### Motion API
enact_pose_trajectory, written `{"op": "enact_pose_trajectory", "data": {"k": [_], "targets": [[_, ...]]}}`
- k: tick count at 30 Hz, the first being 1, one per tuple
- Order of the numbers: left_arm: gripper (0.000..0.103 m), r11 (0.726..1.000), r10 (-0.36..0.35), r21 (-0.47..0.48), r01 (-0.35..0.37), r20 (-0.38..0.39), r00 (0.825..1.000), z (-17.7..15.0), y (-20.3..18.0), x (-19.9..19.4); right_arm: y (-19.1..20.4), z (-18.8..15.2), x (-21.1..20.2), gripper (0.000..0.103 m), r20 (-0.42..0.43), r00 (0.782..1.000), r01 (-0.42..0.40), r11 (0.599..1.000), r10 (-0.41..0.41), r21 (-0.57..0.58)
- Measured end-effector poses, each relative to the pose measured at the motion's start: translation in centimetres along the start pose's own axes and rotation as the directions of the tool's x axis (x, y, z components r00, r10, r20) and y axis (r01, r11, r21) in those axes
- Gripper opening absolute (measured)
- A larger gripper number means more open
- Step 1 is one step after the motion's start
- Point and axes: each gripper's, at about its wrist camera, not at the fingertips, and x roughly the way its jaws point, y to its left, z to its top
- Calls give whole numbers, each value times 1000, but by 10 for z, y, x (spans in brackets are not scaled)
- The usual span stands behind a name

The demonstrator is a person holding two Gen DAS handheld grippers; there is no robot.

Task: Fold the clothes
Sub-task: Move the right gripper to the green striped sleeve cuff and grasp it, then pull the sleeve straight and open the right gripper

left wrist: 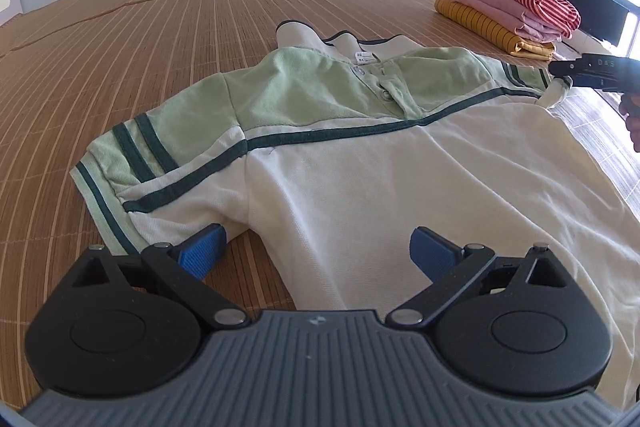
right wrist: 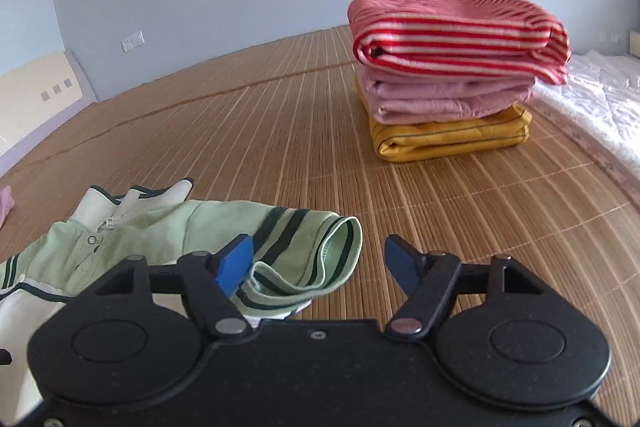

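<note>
Polo shirt (left wrist: 360,155) spread flat mid-mat (left wrist: 160,39), collar toward far edge. Left gripper (left wrist: 316,255) spread apart over side hem; right gripper (right wrist: 320,263) likewise apart (sleeve (right wrist: 320,243) between fingers, unclamped).

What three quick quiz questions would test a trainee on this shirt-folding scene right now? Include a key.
1. True or false: the left gripper is shut on the polo shirt.
2. In the folded stack, which item lies on top: A striped red, B pink, C yellow?
3. Fill in: the right gripper is open beside the shirt's ____.

Key: 1 false, its jaws stand open near the shirt's side edge. 2 A. 3 sleeve.
</note>
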Motion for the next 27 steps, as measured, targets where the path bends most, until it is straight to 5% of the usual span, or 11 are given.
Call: {"op": "enact_pose_trajectory", "data": {"k": [2,6,10,11,17,19,24,27], "targets": [[101,999,7,40,-7,2,1000,0,-6,3,-6,0,14,69,-3,1000,-23,999,23,28],[101,995,25,100,-27,19,999,-3,-15,6,10,-6,28,63,-28,1000,2,996,-5,-94],[101,995,14,100,-17,34,999,-6,-12,6,23,-4,37,9,-42,999,25,976,-35,-215],[101,995,13,98,-17,37,999,-6,-12,6,23,0,35,7,-23,998,59,974,-66,-216],[101,987,-5,163,-7,76,997,-9,-15,1,23,6,24,9,180,952,297,893,-248,-339],[101,980,14,198,-31,85,996,-11,-19,2,16,5,26,27,158,942,333,883,-297,-331],[101,969,56,233,-80,107,993,-10,-20,2,15,11,-6,41,179,928,365,893,-327,-262],[101,975,51,212,-71,101,994,-9,-17,3,20,6,-18,46,131,967,246,934,-218,-260]]}}
